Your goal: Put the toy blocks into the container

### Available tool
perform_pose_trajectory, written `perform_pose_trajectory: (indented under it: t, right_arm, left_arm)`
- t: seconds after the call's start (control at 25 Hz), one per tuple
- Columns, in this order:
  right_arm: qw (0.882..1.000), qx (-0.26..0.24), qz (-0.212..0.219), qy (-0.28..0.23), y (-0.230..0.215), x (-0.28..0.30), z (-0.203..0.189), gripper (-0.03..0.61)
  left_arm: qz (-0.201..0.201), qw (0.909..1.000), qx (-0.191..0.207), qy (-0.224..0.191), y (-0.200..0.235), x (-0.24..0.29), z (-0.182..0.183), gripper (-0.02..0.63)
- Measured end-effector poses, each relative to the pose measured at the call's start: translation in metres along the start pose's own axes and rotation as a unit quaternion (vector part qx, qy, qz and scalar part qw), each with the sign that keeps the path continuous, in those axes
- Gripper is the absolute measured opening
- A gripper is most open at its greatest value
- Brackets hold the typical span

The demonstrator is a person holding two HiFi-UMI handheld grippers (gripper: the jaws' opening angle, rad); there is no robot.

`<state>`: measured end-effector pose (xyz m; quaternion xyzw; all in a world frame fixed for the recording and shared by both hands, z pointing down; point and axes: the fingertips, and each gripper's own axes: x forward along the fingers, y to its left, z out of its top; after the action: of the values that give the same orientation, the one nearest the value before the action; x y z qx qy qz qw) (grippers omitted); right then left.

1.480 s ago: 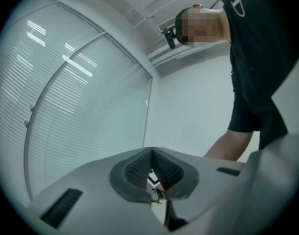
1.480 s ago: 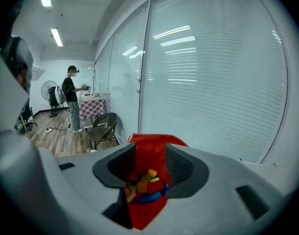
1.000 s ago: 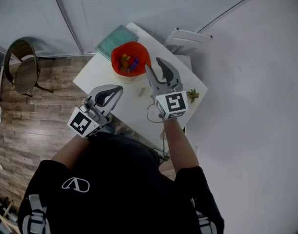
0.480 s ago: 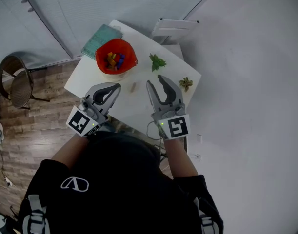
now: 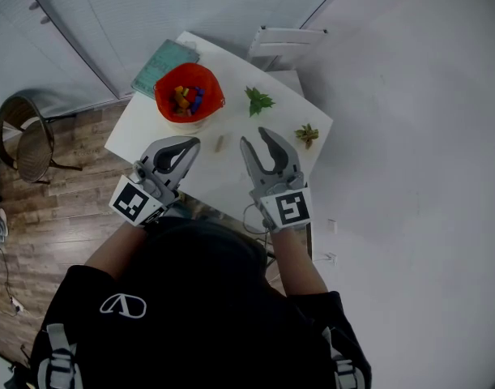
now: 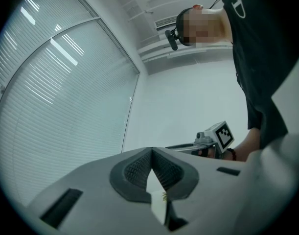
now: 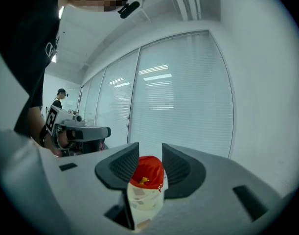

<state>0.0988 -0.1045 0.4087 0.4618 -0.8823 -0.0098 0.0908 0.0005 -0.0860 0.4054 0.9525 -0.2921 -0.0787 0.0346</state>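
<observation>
A red bowl (image 5: 189,97) with several coloured toy blocks in it stands at the far left of the white table (image 5: 142,128). One small wooden block (image 5: 219,143) lies on the table between the bowl and my grippers. My right gripper (image 5: 255,136) hovers over the table's near part, open, with nothing between its jaws. In the right gripper view the red bowl (image 7: 147,173) shows far off through the open right gripper (image 7: 150,146). My left gripper (image 5: 195,143) hangs at the table's near left edge, shut and empty. The left gripper (image 6: 151,150) tips meet in its own view.
Two small green toy plants (image 5: 258,100) (image 5: 306,134) lie on the table's right side. A teal pad (image 5: 162,65) lies behind the bowl. A chair (image 5: 20,128) stands on the wooden floor at left. A white wall unit (image 5: 288,39) sits beyond the table.
My right gripper has drawn back from beside the red bowl toward the table's near edge. The left gripper has hardly moved. The head view has shifted a little.
</observation>
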Motion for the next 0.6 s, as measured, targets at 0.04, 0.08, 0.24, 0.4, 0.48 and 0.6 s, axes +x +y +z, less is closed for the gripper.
perform_pose_trajectory:
  t: [0.04,0.08,0.24,0.4,0.48,0.6]
  right_arm:
    - [1.0,0.004,0.0,0.011,-0.001,0.002,-0.006,0.153]
    - [1.0,0.007,-0.002,0.021,-0.003,0.005,-0.014,0.153]
    - [0.997,0.033,0.001,0.074,-0.012,0.021,-0.068,0.156]
    - [0.979,0.104,0.006,0.176,-0.011,0.043,-0.139,0.163]
    - [0.965,0.149,0.006,0.217,-0.009,0.053,-0.173,0.171]
    - [0.939,0.208,0.0,0.275,-0.005,0.067,-0.224,0.176]
  left_arm:
    - [0.001,1.0,0.0,0.0,0.0,-0.001,0.0,0.005]
    - [0.003,1.0,0.0,0.001,0.001,-0.001,-0.001,0.005]
    - [0.011,0.9999,0.001,0.0,0.002,-0.005,-0.003,0.005]
    - [0.021,0.9998,-0.002,0.0,0.01,-0.015,-0.002,0.005]
    - [0.026,0.9996,-0.004,-0.001,0.013,-0.021,-0.002,0.005]
    - [0.035,0.9994,-0.006,-0.001,0.017,-0.031,-0.003,0.005]
